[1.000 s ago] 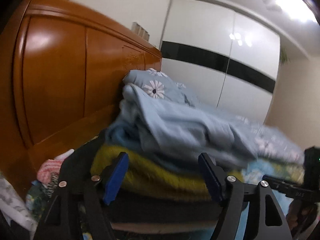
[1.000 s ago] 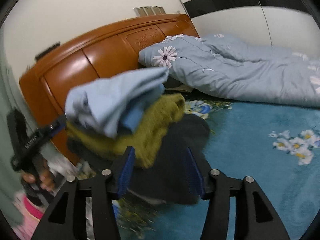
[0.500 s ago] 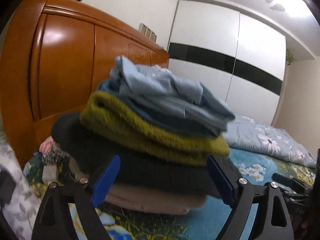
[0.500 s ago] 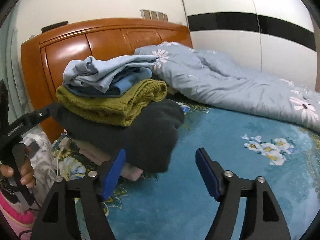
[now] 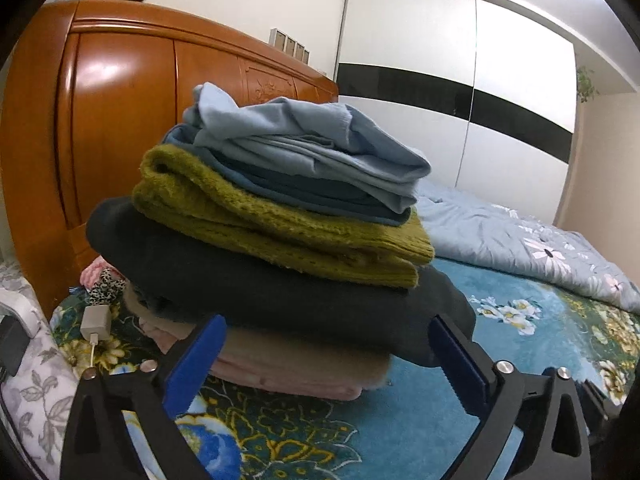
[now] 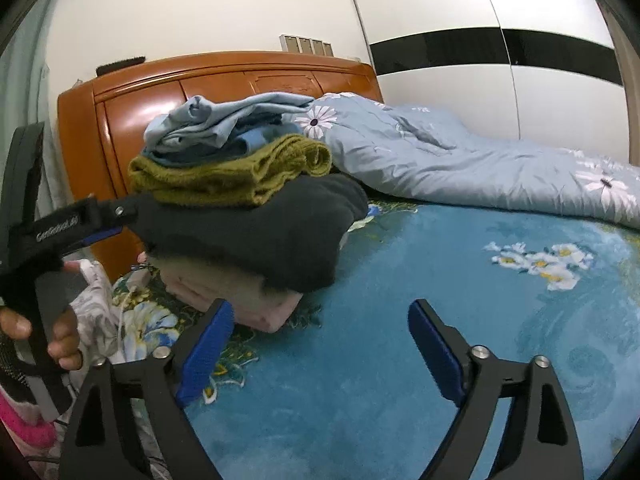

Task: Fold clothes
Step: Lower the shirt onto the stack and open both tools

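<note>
A finished stack of folded clothes sits on the bed at the centre of your left wrist view and at centre left of your right wrist view, tucked close to the wooden headboard, probably so the open blue floral bedspread stays free for laying out the next garment. The heaviest pieces carry the lighter ones: a pale pink garment at the bottom, a dark one over it, an olive knit above that, and rumpled light blue fabric on top, a sensible order for a pile that must not topple. Your left gripper stands released in the lower middle of its view, its fingers having just spread wide, level with the base of the stack but gripping nothing. Your right gripper, in the lower middle of its view, has likewise just been opening, with only bedspread showing between its blue pads. Your hand on the left gripper's handle shows at the lower left of the right wrist view. A light blue quilt lies bunched across the far side of the bed. No basket, box or other container is visible; a small white charger lies on the bed to the left of the pile.
</note>
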`<state>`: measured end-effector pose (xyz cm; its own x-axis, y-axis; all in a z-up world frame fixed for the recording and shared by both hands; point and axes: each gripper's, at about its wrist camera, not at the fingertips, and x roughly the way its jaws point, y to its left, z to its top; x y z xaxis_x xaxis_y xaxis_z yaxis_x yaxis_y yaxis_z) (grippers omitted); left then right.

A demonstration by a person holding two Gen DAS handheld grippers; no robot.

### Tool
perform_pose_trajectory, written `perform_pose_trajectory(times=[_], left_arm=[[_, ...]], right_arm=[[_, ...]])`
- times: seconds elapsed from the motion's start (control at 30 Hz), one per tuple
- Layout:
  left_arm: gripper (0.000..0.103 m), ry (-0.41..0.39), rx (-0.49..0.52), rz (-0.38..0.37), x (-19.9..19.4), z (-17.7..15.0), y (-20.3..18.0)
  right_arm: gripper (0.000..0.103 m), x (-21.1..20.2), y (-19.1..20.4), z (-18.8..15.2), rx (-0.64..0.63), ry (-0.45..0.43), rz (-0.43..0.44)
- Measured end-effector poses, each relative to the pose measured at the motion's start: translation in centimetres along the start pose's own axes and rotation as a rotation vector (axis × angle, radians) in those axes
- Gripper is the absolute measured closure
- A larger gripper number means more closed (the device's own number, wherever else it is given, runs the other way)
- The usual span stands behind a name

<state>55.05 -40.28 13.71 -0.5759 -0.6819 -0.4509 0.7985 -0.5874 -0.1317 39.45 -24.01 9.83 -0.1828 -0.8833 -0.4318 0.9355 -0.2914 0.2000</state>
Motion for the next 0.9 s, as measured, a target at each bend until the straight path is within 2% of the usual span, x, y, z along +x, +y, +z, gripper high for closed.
perform_pose_trajectory(times=[0.17, 0.33, 0.53, 0.67, 0.9], left_arm=[[0.000, -0.001, 0.006, 0.009, 0.8, -0.2, -1.4], [0.000, 0.017, 0.003, 0.050, 1.4, -0.7, -1.8], [0.000, 0.006, 0.042, 0.202, 1.4, -1.4, -3.3], [0.000, 0.014, 0.044, 0.190, 1.2, -1.8, -4.1], [0.000, 0.019, 0.051, 0.212, 1.3, -2.2, -4.1]], right_arm=[[0.008, -1.1, -0.1, -0.4, 0.002, -0.036, 0.024], [0.000, -2.2, -0.6, -0.6, 0.026, -0.083, 0.033], [0.000, -3.0, -0.2, -0.5, 0.002, -0.110, 0.037], [0.000, -3.1, 0.6, -0.7, -0.036, -0.105, 0.027], [0.000, -3.1, 0.8, -0.9, -0.044, -0.099, 0.031]])
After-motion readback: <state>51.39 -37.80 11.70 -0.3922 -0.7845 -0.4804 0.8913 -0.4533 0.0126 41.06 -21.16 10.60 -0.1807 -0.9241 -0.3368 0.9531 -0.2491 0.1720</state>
